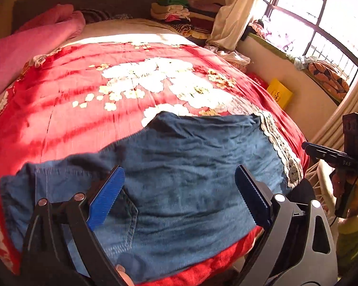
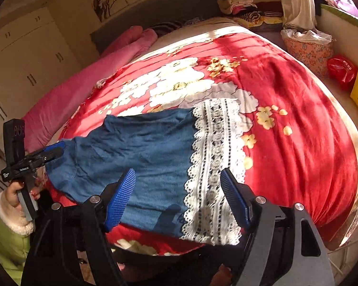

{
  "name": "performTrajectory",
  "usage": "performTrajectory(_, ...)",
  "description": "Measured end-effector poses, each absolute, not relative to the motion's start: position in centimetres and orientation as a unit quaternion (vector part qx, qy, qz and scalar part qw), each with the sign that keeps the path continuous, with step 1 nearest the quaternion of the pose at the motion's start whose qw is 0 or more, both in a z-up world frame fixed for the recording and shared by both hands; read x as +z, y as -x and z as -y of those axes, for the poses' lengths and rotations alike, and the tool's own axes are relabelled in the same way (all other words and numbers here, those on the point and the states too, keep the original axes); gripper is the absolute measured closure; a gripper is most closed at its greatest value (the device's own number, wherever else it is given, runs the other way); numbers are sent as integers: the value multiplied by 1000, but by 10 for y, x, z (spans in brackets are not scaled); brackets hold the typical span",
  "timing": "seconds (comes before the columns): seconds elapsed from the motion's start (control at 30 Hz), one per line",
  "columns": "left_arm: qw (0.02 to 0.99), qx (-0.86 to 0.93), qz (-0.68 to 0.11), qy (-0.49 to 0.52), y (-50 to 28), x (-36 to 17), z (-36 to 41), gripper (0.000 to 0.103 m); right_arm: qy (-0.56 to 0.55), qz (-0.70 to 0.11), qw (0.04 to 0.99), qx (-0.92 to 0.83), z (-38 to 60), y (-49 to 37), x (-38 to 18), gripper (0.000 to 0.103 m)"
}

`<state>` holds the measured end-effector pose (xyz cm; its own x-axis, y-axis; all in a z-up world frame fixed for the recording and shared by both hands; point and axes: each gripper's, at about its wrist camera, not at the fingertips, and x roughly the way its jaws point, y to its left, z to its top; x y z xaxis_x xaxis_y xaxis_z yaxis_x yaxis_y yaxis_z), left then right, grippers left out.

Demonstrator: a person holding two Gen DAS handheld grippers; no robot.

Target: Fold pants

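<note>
Tools first: left tool [image 1: 179, 190] spread wide, ribbed blue pads apart w/ nothing pinched, hovering over the pocket and waist end of the pants [image 1: 179, 166]; right tool [image 2: 179, 195] likewise spread and empty, above the hem end. Pants lie flat across the near edge of the bed [image 2: 298, 119], waist toward 9 o'clock, hem toward 3 o'clock in the left wrist view. Fabric looks like soft, thin washed denim, wrinkled; prob. light and limp, will sag and drag on the fuzzy cover, not slippery. Lace trim [image 2: 214, 162] at the hem is white w/ dark dots, scalloped, openwork; could snag on pad ribs, so pinch denim beside it, and at the stitched waist seam. Beyond at 12 o'clock: red plush floral bedspread [image 1: 83, 95], pink quilt [image 1: 35, 45] at 10 o'clock, clothes pile [image 1: 176, 12], window [image 1: 322, 12] at 2 o'clock.
</note>
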<state>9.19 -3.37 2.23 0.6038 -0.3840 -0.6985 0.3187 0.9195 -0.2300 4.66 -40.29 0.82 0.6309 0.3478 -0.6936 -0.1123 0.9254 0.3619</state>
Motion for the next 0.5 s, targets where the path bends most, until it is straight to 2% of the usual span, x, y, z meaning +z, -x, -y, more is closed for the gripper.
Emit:
performTrajectory(0.2,877,-193,-436,60,-167,11,44,16,-182,-435,874,121,434,-116,-11,30)
performTrajectory(0.4,845,-207,-487,78,-203,-23,51,17,-198,-463,853,137,437,-165,-37,31)
performTrajectory(0.43,840,-210,-493,79,-206,-28,52,18,-201,-468,848,148,435,-169,-42,34)
performTrajectory(0.47,836,-213,-499,81,-208,-32,55,23,-205,-469,845,157,432,-172,-46,39)
performTrajectory(0.5,831,-218,-505,84,-210,-36,56,29,-210,-473,839,165,429,-175,-51,50)
